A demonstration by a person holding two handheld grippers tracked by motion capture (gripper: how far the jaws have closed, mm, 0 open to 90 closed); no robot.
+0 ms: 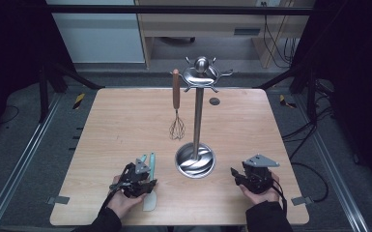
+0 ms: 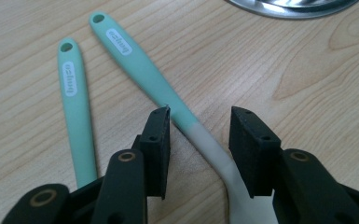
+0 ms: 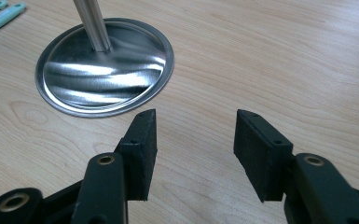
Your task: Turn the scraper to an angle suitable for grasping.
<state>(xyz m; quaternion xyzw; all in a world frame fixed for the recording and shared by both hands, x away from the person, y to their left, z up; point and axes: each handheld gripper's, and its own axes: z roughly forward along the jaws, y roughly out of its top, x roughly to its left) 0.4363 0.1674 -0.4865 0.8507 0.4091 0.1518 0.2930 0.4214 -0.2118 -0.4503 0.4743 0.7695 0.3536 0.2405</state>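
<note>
High view: whisk (image 1: 176,108) hangs on steel rack (image 1: 196,116), wood table (image 1: 125,125), dark room. Left gripper view: left gripper (image 2: 200,126) open astride spatula (image 2: 168,93), pads clear; second spatula (image 2: 77,112) beside. Right gripper view: right gripper (image 3: 196,128) open, empty, near rack base.

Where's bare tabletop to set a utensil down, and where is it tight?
Free: the table left of the whisk, and right of the stand toward the right gripper. Crowded: around the left gripper, straddling the two-tone spatula beside the mint handle.
</note>
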